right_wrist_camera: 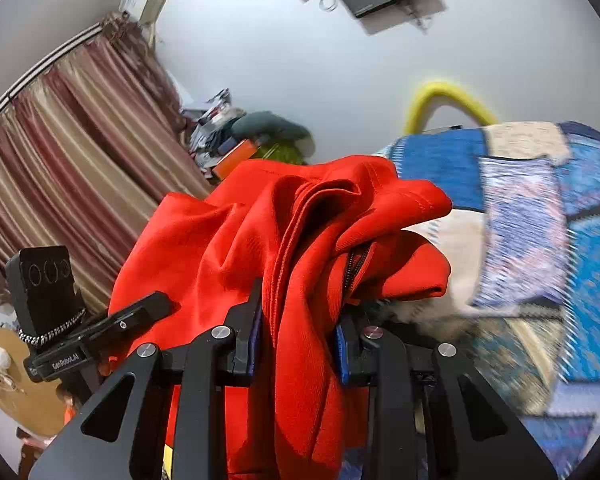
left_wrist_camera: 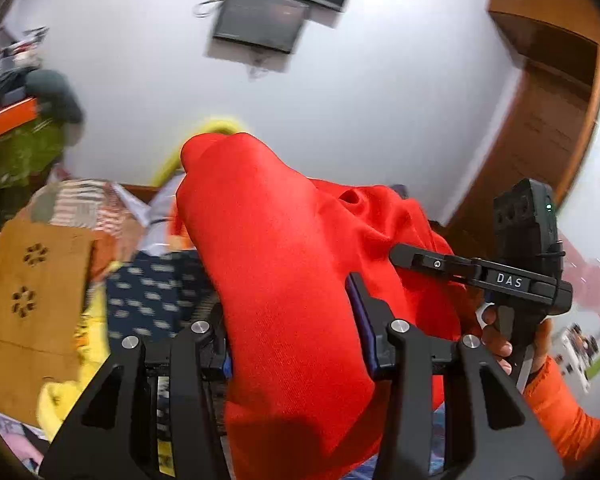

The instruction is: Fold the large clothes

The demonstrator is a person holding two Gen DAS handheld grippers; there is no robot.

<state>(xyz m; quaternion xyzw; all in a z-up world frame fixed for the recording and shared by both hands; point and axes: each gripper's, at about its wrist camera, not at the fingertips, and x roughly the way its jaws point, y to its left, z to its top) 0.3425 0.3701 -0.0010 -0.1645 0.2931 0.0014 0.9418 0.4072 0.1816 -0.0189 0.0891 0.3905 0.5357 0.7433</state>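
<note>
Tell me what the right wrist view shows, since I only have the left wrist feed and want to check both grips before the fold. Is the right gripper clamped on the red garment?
Observer: Yes, the right gripper is shut on the red garment, with bunched folds between its blue pads.
Operator: Any fastener near that grip?
Observer: A dark zipper runs through the fabric just above the right-hand finger.
Operator: What lies beyond the cloth there?
Observer: A blue patchwork bedcover, with a striped curtain off to the left.
</note>
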